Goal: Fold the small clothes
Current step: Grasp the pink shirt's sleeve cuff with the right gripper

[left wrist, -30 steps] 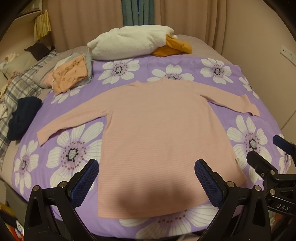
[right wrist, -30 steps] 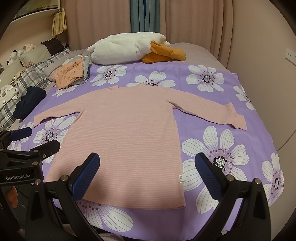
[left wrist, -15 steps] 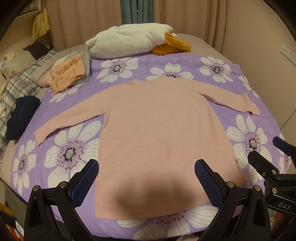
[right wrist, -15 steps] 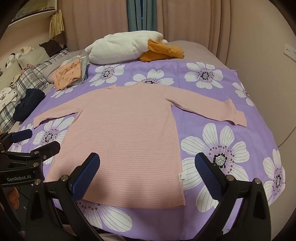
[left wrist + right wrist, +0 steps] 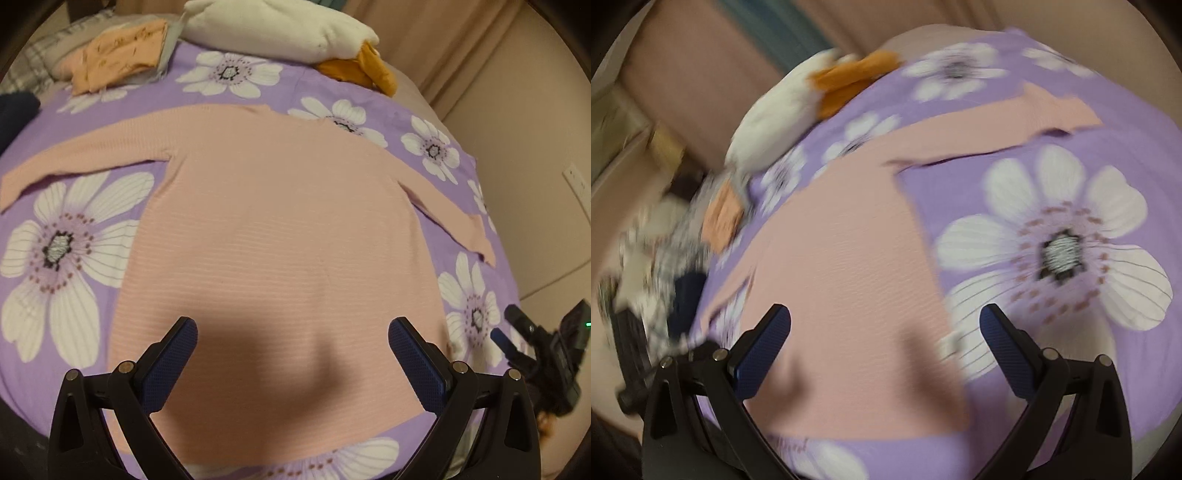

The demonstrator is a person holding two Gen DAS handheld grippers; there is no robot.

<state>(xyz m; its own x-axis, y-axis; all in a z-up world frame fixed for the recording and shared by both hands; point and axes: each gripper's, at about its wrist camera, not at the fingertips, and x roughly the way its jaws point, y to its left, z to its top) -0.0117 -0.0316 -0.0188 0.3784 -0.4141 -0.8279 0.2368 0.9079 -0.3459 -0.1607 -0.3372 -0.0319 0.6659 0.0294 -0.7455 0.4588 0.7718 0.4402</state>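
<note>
Black fingers (image 5: 162, 369), blue textured pads, silver screws

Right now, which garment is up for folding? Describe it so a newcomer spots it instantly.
On the purple flowered bedspread, look at the centre. The pink long-sleeved top lies flat there with both sleeves spread, unlike the folded orange-print clothes stacked near the pillows.

The right wrist view is smeared with motion blur: the pile (image 5: 661, 258) at the bed's left edge cannot be made out. The left gripper (image 5: 291, 365) covers part of the shirt (image 5: 280, 236) hem, and its shadow darkens the cloth there. The shirt's left cuff (image 5: 7, 188) and a dark garment (image 5: 14, 110) are cut by the left edge.
</note>
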